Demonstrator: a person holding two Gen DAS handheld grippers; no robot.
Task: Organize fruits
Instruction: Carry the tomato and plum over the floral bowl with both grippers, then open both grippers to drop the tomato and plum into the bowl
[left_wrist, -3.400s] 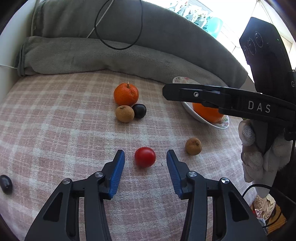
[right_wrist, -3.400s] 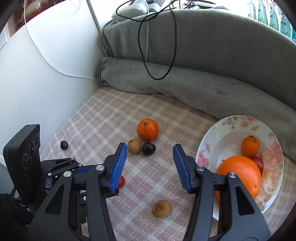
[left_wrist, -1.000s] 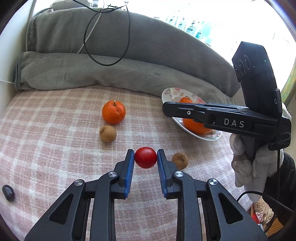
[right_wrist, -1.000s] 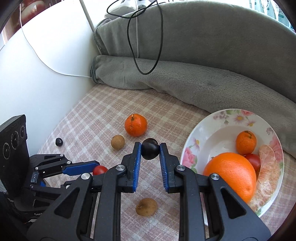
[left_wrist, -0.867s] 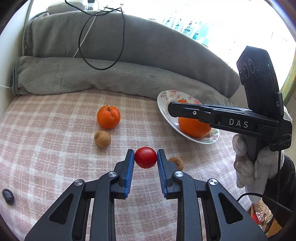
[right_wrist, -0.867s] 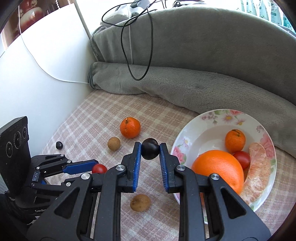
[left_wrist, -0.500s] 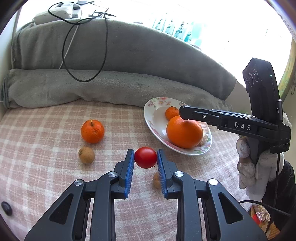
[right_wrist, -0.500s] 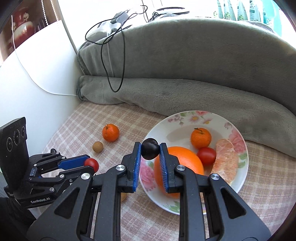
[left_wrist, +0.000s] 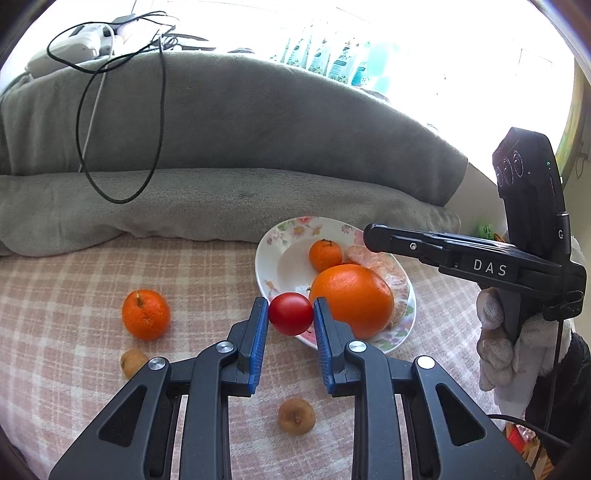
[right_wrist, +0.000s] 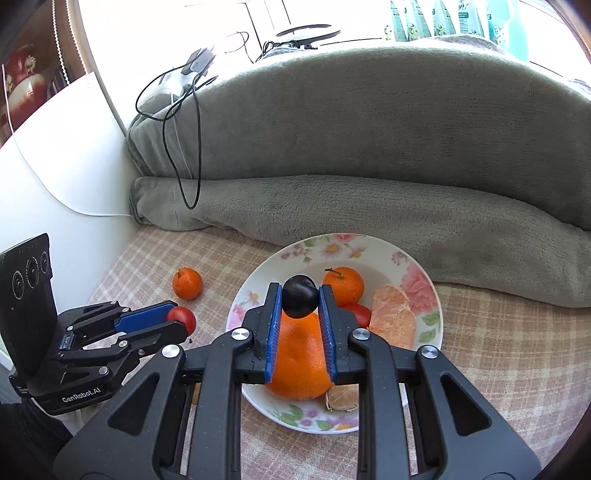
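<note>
My left gripper (left_wrist: 290, 315) is shut on a red cherry tomato (left_wrist: 290, 313) and holds it at the near left rim of the floral plate (left_wrist: 275, 258). My right gripper (right_wrist: 300, 295) is shut on a dark plum (right_wrist: 300, 296) above the floral plate (right_wrist: 258, 280). The plate holds a big orange (right_wrist: 298, 365), a small mandarin (right_wrist: 345, 284), a red tomato (right_wrist: 360, 314) and a peeled citrus piece (right_wrist: 393, 317). A mandarin (left_wrist: 146, 314) and two brown longans (left_wrist: 133, 363) (left_wrist: 296, 416) lie on the checked cloth (left_wrist: 55, 314).
A grey blanket roll (left_wrist: 221, 199) lines the back of the cloth, with a black cable (left_wrist: 110, 147) hanging over it. A white wall (right_wrist: 55, 177) stands at the left. The right gripper's body (left_wrist: 517, 258) reaches over the plate from the right.
Both grippers have carried their fruit toward the plate. The plum is now over the plate's middle and the tomato is at its near rim. Both stayed shut.
</note>
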